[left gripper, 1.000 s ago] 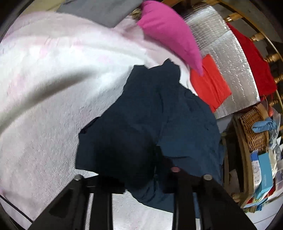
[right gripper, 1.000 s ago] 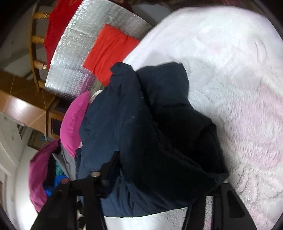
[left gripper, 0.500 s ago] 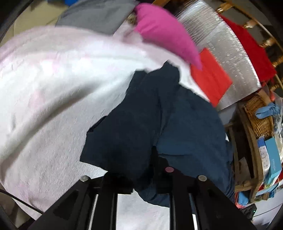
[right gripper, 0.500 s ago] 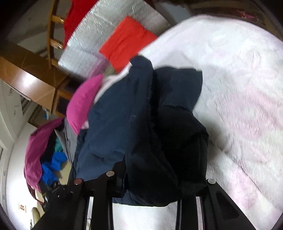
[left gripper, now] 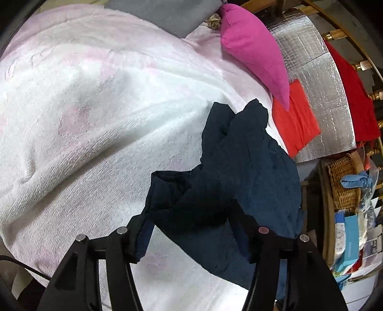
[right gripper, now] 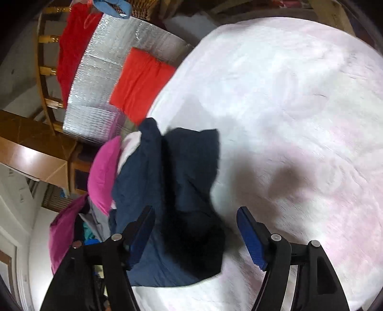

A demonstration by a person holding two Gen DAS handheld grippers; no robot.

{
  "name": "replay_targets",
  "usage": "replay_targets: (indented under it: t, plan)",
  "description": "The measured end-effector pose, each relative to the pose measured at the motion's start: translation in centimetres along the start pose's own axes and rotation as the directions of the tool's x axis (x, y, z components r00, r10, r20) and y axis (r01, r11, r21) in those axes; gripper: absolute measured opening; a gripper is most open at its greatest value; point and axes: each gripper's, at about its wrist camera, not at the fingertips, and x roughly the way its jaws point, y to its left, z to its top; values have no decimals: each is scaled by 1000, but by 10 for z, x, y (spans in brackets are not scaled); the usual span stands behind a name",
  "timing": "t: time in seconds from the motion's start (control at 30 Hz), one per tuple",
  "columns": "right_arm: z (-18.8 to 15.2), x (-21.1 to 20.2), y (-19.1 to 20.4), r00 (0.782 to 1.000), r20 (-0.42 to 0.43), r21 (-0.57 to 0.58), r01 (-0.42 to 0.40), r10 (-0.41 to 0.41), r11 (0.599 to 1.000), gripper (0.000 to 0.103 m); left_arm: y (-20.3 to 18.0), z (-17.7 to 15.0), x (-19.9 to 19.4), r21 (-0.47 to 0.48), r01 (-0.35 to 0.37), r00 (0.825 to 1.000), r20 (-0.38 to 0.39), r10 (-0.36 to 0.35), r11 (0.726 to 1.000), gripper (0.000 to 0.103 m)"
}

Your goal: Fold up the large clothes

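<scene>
Looking down both wrist cams, we see the navy garment [left gripper: 239,167] bunched on the white-pink fleece blanket [left gripper: 83,107], directly ahead of both grippers.

Left gripper [left gripper: 191,232]: jaws spread wide, cloth draped between and over the fingers. We can't tell whether any fabric is caught; it does not look pinched. Right of the fingers the garment hangs off the blanket edge.

Right gripper [right gripper: 195,229]: jaws spread wide, blue pads [right gripper: 251,239] exposed. The garment [right gripper: 177,191] lies between the fingers, biased to the left finger and touching it; the right finger sits clear over the blanket [right gripper: 287,95].

Ahead-right of the left gripper: magenta pillow [left gripper: 256,50], orange-red folded cloth [left gripper: 296,119] on a silver foil mat [left gripper: 323,79], dark red cloth [left gripper: 354,95] beyond it. Grey fabric [left gripper: 167,14] is at the far end of the blanket. Far right: wicker basket [left gripper: 344,184] and light-blue boxes [left gripper: 349,241]; there is print on them, too small and warped to read.

Right cam shows the same pillow [right gripper: 103,172] left of the garment, plus the mat [right gripper: 100,95] and orange-red cloth [right gripper: 141,81] ahead-left.
</scene>
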Motion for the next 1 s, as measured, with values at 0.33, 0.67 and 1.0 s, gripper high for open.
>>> replay_targets:
  t: [0.33,0.67,1.0]
  plan:
    - [-14,48,44,986,12,-234,167,-169,958,43,-6,-3,16,42,-95,995,-5,95,995,69]
    - [-26,52,60,952,85,-314,305,-294,899,54,-3,5,-15,68,-96,994,62,92,993,68]
    - [-34,-2,97,944,308,-400,241,-118,884,48,-48,3,-12,272,-269,948,244,204,924,74]
